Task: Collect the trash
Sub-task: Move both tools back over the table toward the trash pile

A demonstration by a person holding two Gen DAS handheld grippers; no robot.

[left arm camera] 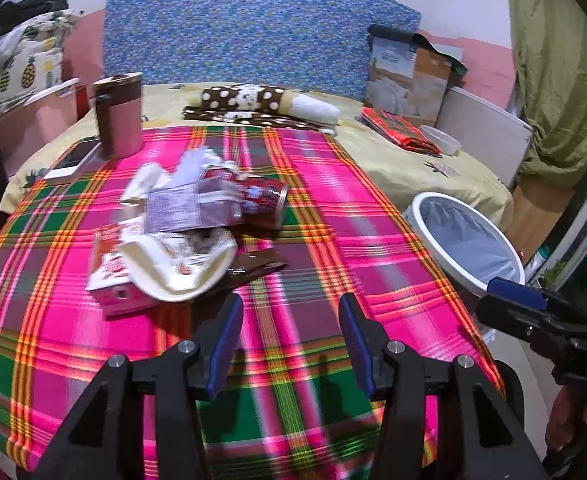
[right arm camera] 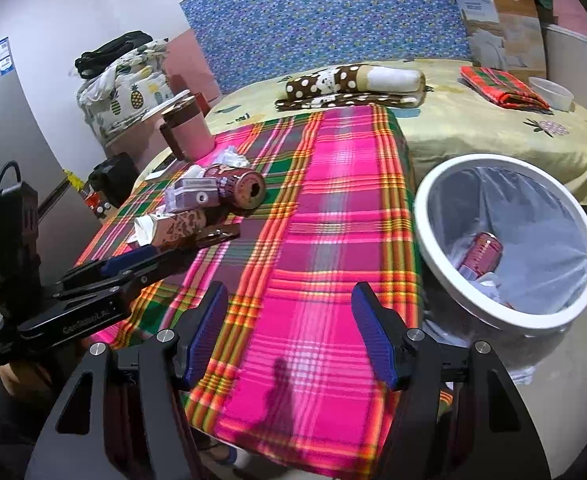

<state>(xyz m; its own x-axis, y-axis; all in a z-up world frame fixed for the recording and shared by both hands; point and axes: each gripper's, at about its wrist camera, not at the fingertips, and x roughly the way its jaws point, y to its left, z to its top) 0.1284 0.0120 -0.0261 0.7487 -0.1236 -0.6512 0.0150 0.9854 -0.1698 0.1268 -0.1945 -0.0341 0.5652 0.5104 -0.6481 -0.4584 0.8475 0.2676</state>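
Your bin (right arm camera: pixel 425 216) at the right already holds one can (right arm camera: pixel 483 254) and some paper. The trash pile (left arm camera: pixel 181 224) still lies on the plaid cloth (left arm camera: pixel 333 208), far left. Your left gripper (left arm camera: pixel 291 344) and right gripper (right arm camera: pixel 291 334) both stand spread wide, holding nothing.

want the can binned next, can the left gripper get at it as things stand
Probably yes: the left gripper is open and empty, and the can lies on its side behind the trash pile, its right end exposed.
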